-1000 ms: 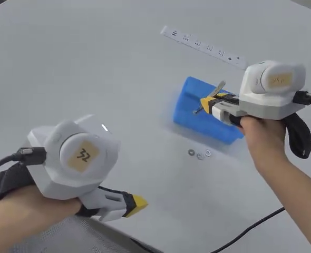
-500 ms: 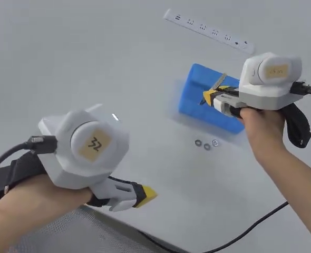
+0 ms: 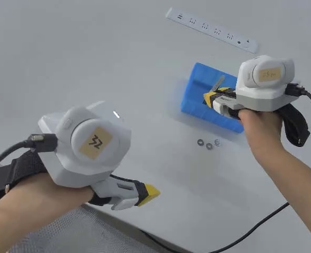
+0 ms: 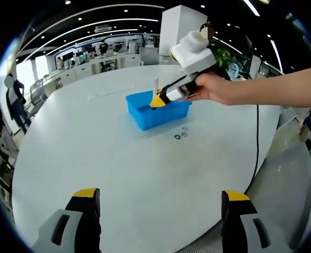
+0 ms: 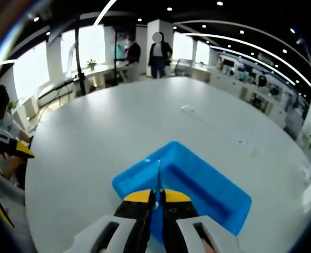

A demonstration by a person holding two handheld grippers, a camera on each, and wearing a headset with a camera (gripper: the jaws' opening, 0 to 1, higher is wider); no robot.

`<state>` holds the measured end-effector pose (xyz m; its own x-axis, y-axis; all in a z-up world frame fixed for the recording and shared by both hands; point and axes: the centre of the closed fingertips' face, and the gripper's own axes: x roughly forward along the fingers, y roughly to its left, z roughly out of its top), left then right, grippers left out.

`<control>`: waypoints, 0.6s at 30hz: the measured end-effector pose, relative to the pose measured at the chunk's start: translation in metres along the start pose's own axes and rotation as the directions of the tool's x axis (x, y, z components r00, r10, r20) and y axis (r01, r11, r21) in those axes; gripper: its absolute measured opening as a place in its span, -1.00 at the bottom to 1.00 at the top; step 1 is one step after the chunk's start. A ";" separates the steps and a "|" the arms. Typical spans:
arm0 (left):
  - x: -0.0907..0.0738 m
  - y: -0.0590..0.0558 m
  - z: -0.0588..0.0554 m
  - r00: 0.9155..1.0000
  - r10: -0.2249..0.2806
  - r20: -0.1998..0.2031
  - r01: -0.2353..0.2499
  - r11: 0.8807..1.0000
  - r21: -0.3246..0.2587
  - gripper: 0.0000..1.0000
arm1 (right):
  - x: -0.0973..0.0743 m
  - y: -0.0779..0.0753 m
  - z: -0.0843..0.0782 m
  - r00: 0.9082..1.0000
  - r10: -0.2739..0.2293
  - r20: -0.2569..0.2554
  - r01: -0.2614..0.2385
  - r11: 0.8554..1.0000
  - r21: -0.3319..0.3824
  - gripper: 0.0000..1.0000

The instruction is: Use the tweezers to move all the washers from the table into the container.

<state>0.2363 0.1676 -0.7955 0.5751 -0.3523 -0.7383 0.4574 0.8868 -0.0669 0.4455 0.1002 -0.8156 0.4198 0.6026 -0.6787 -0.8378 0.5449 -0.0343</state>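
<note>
A blue container [image 3: 197,89] sits on the white table, also seen as the blue container [image 4: 150,113] and the blue container [image 5: 208,190]. Three small washers [image 3: 209,144] lie on the table just in front of it, and the washers [image 4: 181,135] appear beside it from the other side. My right gripper [image 3: 209,98] hovers over the container's near part, shut on thin silver tweezers [image 3: 217,83]; the tweezers [image 5: 158,176] point over the container's corner from the right gripper [image 5: 156,199]. Whether their tips hold anything is too small to tell. My left gripper [image 3: 149,193] is at the near table edge, and the left gripper [image 4: 159,208] is open and empty.
A white power strip [image 3: 212,30] lies at the far side of the table, behind the container. The right gripper's black cable [image 3: 261,221] trails across the near right. People stand at other tables [image 5: 158,52] far beyond.
The head camera has shifted a little. The right gripper with the tweezers stays over the container, drawn slightly toward its near side. The left gripper has barely moved.
</note>
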 end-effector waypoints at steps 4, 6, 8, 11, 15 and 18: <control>-0.002 -0.002 0.003 1.000 0.004 0.005 -0.004 1.000 0.005 0.96 | 0.000 0.000 0.000 1.000 0.006 -0.007 -0.006 1.000 -0.014 -0.94; -0.004 -0.003 0.004 1.000 0.008 0.007 -0.008 1.000 0.012 0.96 | -0.001 -0.001 0.000 1.000 -0.001 -0.011 0.001 1.000 -0.020 -0.94; -0.005 -0.003 0.006 1.000 0.011 0.009 -0.011 1.000 0.015 0.96 | -0.004 -0.001 0.001 1.000 -0.004 -0.005 0.004 1.000 -0.020 -0.94; -0.008 -0.003 0.008 1.000 0.017 0.016 -0.017 1.000 0.017 0.96 | -0.010 -0.002 0.007 1.000 -0.018 0.013 0.018 1.000 -0.019 -0.94; -0.010 -0.003 0.011 0.999 0.025 0.024 -0.026 0.999 0.023 0.96 | -0.024 -0.007 0.014 0.998 -0.029 0.048 0.029 1.000 0.002 -0.94; -0.013 -0.005 0.014 0.999 0.031 0.031 -0.032 0.999 0.033 0.96 | -0.034 -0.006 0.021 0.997 -0.026 0.077 0.024 0.999 0.023 -0.95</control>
<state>0.2361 0.1635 -0.7764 0.6098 -0.3340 -0.7188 0.4609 0.8872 -0.0212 0.4438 0.0883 -0.7774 0.4666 0.6314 -0.6193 -0.8193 0.5724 -0.0336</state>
